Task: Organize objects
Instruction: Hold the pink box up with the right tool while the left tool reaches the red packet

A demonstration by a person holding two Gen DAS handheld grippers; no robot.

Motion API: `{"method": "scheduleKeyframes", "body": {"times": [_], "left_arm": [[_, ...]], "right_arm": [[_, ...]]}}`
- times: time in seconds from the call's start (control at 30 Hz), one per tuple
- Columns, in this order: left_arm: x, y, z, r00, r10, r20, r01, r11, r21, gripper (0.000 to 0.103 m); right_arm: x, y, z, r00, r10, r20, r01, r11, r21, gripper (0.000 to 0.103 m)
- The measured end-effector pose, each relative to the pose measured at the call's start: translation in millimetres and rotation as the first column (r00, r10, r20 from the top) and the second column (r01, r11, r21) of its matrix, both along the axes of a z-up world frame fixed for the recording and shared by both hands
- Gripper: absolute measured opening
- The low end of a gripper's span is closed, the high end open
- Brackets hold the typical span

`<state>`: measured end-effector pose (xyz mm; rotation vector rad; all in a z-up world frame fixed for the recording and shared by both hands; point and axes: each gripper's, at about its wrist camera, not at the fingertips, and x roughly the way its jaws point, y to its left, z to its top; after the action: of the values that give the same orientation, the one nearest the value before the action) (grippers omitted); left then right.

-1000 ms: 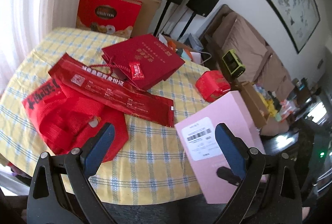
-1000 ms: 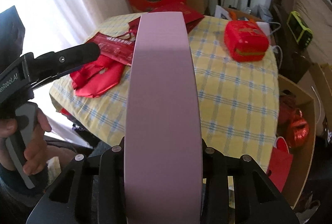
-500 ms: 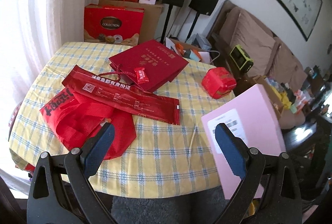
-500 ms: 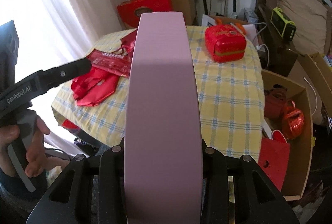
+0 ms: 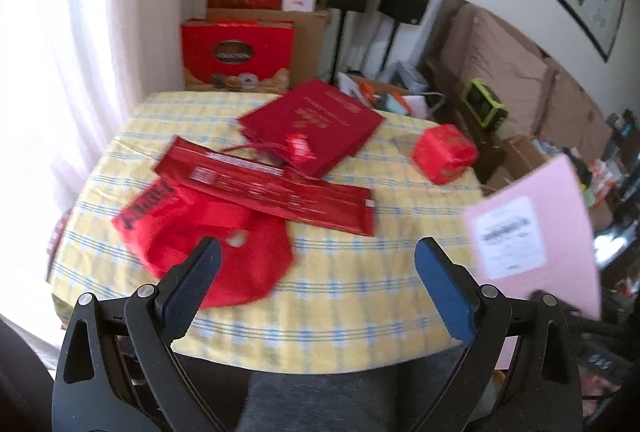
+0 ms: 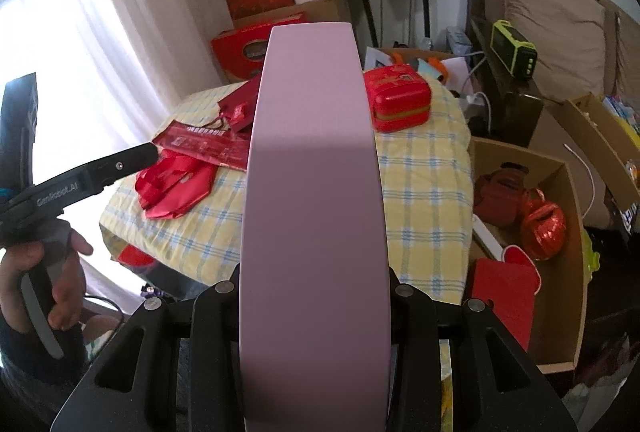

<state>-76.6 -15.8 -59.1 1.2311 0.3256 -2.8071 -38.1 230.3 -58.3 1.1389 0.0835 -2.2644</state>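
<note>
Clamping pink box edge-on — right gripper | left gripper — wide apart, empty

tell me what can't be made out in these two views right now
- Right wrist view: the pink box covers the right gripper's pads and the table's middle.
- Left wrist view: motion blur makes the box's white label and the print on the long red packet unreadable.
- Left wrist view: the box's lower edge is hidden behind the open left gripper.
</note>
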Motion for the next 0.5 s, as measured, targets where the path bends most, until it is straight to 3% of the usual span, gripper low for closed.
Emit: {"method": "scheduleKeyframes", "body": {"times": [0.1, 0.5], "left_arm": [[0, -21, -2, 0.998, 0.058, 0.009, -0.058, 0.998, -0.025, 0.098], [2, -91, -17, 0.972, 0.23, 0.051, -0.229, 0.973, -0.013, 0.098]], "right_arm": [[1, 7, 0, 1.0, -0.016, -0.002, 0.016, 1.0, -0.004, 0.039], [-5, 17, -14, 0.999, -0.046, 0.019, 0.047, 0.998, -0.036, 0.039]]}}
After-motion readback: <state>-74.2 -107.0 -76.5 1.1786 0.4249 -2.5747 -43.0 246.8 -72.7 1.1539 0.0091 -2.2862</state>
